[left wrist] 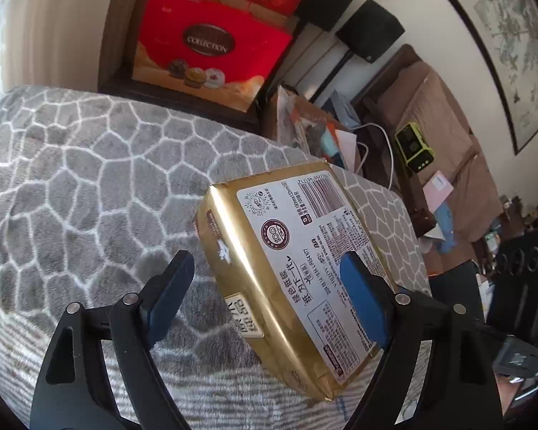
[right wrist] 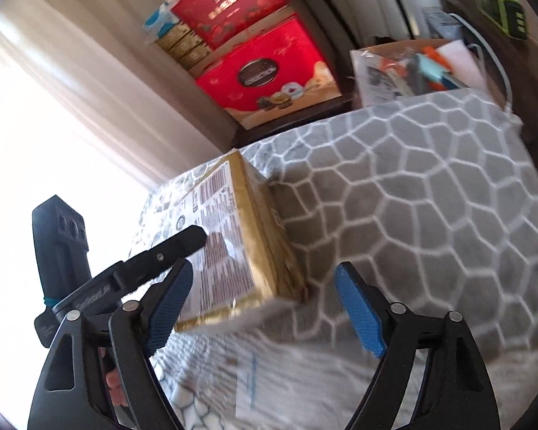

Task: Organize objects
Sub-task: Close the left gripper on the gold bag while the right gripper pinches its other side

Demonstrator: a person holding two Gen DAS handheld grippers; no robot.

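Observation:
A gold-wrapped tissue pack [left wrist: 287,268] with a white printed label lies on the grey patterned blanket [left wrist: 89,179]. My left gripper [left wrist: 265,261] stands open around it: the right blue pad [left wrist: 362,301] is over the label face, and the left pad [left wrist: 168,290] is clear of the pack's side. In the right wrist view the same pack [right wrist: 233,236] is blurred, with its near corner between the fingers of my open right gripper [right wrist: 263,270]. One black finger of the left gripper [right wrist: 175,247] reaches over the label from the left.
Red gift boxes [left wrist: 211,46] are stacked on a dark stand behind the blanket [right wrist: 430,197]. A cardboard box of loose items [right wrist: 412,68] and a green device [left wrist: 414,148] stand beyond its far edge. A white paper slip [right wrist: 254,383] lies near me.

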